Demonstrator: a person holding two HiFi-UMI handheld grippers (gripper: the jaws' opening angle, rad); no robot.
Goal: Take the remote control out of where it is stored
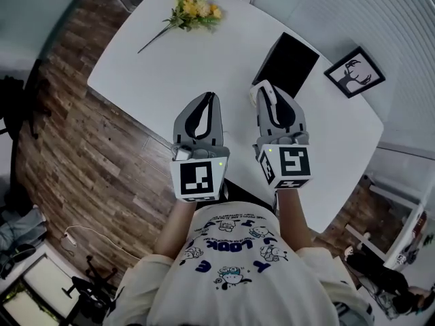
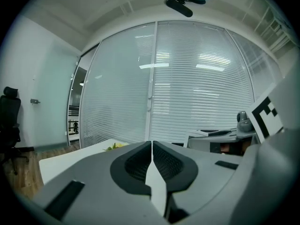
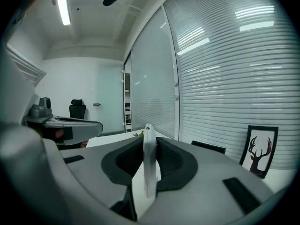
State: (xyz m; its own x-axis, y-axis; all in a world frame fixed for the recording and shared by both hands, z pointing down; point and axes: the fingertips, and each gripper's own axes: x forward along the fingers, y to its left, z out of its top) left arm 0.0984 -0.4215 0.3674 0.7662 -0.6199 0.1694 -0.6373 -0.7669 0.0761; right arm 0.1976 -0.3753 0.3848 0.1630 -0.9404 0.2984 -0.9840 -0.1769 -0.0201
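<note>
The right gripper [image 1: 266, 90] has its 2 jaws clamped on the remote control [image 3: 149, 168], a slim white slab held edge-on between the pads, its end poking past the tips. It hangs above the middle of the bench [image 1: 170, 73], so the remote looks to be already out, and what remains is probably to set it down. A thin, smooth body like this could pivot in the pads, so a firm grip and a level, slow descent onto bare bench toward the near edge seem wise.

The left gripper [image 1: 209, 99] hovers just beside it, jaws together and empty; it should keep clear. A flat black box [image 1: 291, 63], likely the storage, lies by the far edge. A deer picture [image 1: 354, 71] sits at the far right corner and flowers [image 1: 192, 13] at the far left, both well apart from the landing spot.
</note>
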